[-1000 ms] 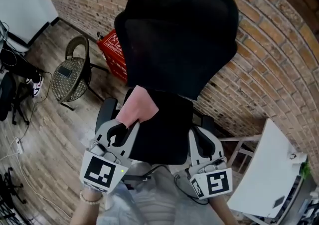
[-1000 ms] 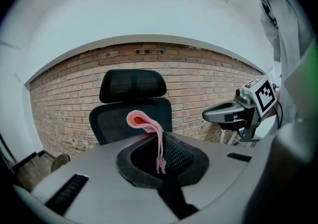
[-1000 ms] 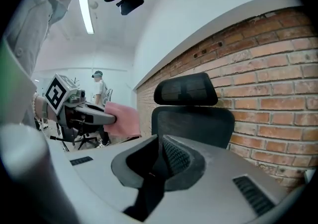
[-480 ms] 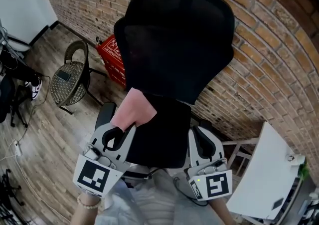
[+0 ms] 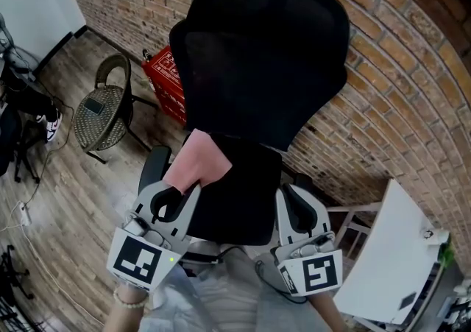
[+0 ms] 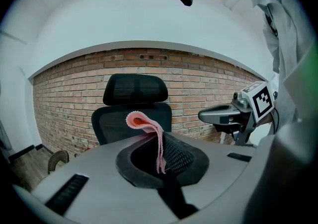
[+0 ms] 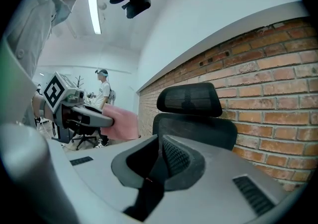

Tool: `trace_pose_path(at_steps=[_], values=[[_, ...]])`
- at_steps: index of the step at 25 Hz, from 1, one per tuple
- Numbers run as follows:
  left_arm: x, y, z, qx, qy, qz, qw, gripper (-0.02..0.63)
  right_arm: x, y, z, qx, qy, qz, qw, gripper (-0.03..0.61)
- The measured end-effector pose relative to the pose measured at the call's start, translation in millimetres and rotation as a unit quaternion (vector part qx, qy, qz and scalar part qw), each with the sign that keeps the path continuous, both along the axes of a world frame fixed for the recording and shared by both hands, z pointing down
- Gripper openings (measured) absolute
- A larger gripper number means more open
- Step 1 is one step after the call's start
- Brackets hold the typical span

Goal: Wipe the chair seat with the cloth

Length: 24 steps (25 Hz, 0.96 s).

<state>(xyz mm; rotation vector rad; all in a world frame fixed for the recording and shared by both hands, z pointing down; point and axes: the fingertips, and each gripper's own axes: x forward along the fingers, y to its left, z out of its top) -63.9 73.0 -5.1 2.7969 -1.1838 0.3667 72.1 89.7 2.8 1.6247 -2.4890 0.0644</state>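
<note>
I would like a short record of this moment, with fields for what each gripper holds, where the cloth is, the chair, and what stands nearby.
left gripper: jaws shut on the pink cloth, which droops over them
right gripper: jaws together, nothing between them
pink cloth position: over the left rear part of the seat; contact with it cannot be told
office chair: black, mesh back, in front of the brick wall
nearby: wicker chair and red crate on the left, white table on the right
</note>
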Motion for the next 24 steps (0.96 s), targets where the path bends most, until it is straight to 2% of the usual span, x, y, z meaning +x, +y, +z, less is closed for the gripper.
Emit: trace_pose_path(at_steps=[24], values=[[-8, -2, 6, -0.006, 0.002, -0.007, 1.0, 0.028, -15, -3, 8, -0.019, 0.01, -0.015, 1.0, 0.055]])
